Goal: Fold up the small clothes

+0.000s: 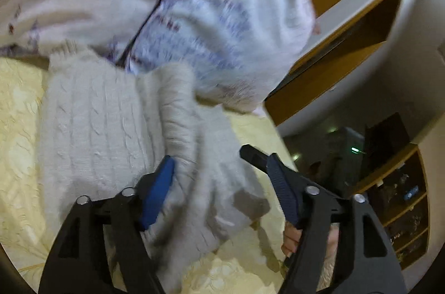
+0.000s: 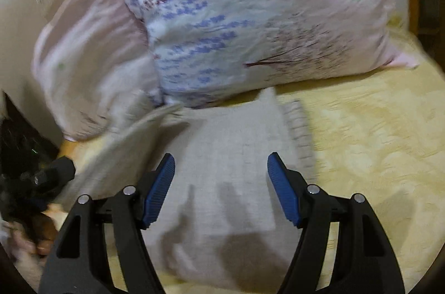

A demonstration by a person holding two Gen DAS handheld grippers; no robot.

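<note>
A small pale grey cable-knit sweater lies on the yellow bedspread; it also shows in the right wrist view, partly folded, with a ribbed edge at its right. My left gripper is open just above the sweater's near part, holding nothing. My right gripper is open over the sweater's middle, holding nothing. The other gripper's tip shows behind my left gripper's right finger in the left wrist view. In the right wrist view the other gripper shows at the sweater's left edge.
Two pillows with blue and pink print lean at the bed's head, right behind the sweater. The bed's edge drops off to the right in the left wrist view, with wooden shelves and a wooden frame beyond.
</note>
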